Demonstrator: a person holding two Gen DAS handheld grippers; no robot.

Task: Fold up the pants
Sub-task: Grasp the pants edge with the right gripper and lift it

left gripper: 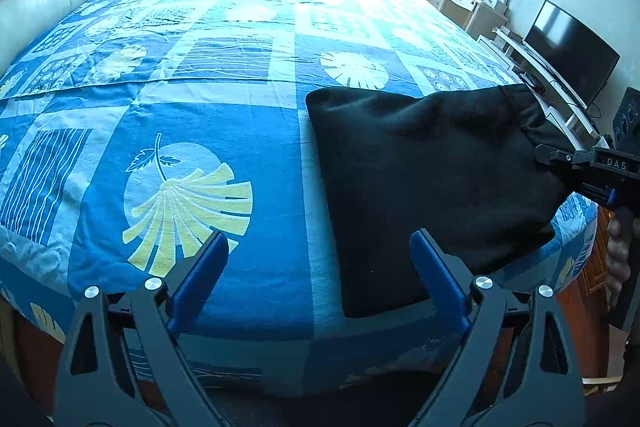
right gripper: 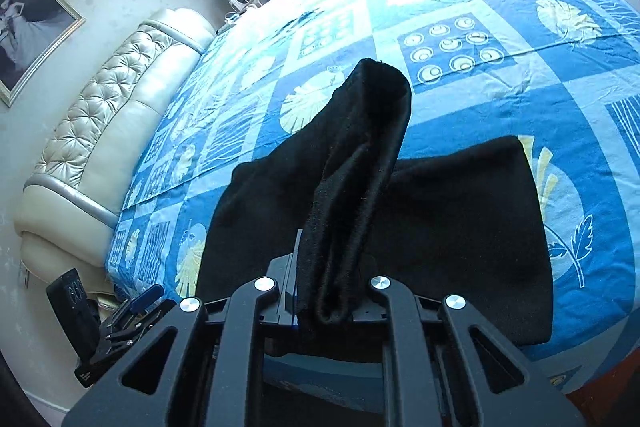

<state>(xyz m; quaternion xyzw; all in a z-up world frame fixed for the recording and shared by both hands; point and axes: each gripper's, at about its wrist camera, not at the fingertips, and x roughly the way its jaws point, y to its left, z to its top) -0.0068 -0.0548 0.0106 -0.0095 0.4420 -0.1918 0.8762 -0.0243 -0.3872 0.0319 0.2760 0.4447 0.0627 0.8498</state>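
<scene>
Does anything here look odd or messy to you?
Only the black pants on the bed: one end is pinched and lifted by the right tongs, bunched instead of flat. The left tongs hang open, holding nothing. Nothing looks damaged.

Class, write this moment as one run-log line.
stage: folding | left gripper: open, empty | right gripper: shut on black pants, edge lifted | surface: bed

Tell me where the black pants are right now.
The black pants lie on the blue patterned bedspread near the bed's front edge, right of the open left claw; the right claw pinches one bunched end.
</scene>
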